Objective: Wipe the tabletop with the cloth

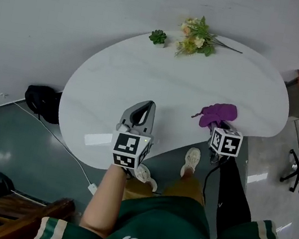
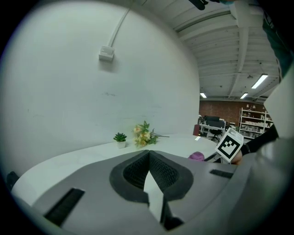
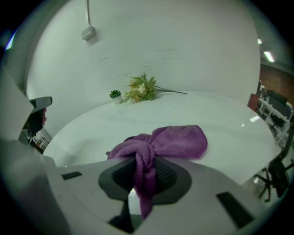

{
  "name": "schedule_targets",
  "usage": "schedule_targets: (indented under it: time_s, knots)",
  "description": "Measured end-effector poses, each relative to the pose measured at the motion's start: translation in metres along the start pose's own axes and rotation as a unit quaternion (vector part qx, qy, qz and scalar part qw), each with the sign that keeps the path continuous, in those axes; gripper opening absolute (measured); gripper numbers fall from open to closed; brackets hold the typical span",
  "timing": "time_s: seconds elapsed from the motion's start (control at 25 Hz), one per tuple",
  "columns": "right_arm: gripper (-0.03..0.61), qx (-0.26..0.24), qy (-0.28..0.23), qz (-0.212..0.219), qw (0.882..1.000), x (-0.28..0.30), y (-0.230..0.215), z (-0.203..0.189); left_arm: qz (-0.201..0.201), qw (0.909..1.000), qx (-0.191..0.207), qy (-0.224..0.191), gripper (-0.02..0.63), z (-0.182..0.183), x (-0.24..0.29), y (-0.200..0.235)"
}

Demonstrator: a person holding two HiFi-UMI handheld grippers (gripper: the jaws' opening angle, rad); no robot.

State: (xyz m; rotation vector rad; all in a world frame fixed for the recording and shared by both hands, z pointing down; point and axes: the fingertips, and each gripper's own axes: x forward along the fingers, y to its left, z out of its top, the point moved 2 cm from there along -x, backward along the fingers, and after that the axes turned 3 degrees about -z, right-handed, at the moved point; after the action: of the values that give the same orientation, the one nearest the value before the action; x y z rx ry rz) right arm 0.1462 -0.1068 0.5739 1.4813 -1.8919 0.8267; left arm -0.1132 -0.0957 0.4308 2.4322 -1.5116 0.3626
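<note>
Firmly, the purple cloth is pinched on the table by the jaws of the right gripper; those of the left gripper are pressed together.

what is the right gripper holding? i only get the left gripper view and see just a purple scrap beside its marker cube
observer: The right gripper is shut on the purple cloth, with a bunched fold pinched between its jaws.
operator: is the cloth on the table or in the air
observer: In the head view it appears to rest on the white table, close to the near edge on the right side.
operator: and where does my left gripper sit
observer: The head view puts the left gripper over that same near edge, left of the cloth and apart from it.
</note>
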Motion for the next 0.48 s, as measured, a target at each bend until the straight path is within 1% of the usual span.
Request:
schedule_targets:
  time_s: [0.12, 0.24, 0.48]
  knots:
    - [0.071, -0.002, -0.003, 0.000, 1.000, 0.001, 0.036, -0.006, 0.009, 1.0000, 0.001, -0.004, 0.000, -0.006, -0.028, 0.024]
    - [0.071, 0.002, -0.002, 0.011, 1.000, 0.004, 0.075, -0.011, 0.023, 0.9997, -0.001, -0.006, 0.000, -0.013, -0.057, 0.052]
    - [0.071, -0.021, 0.004, 0.036, 0.999, 0.008, 0.151, -0.022, 0.059, 0.9981, -0.013, -0.015, 0.000, -0.025, -0.113, 0.103]
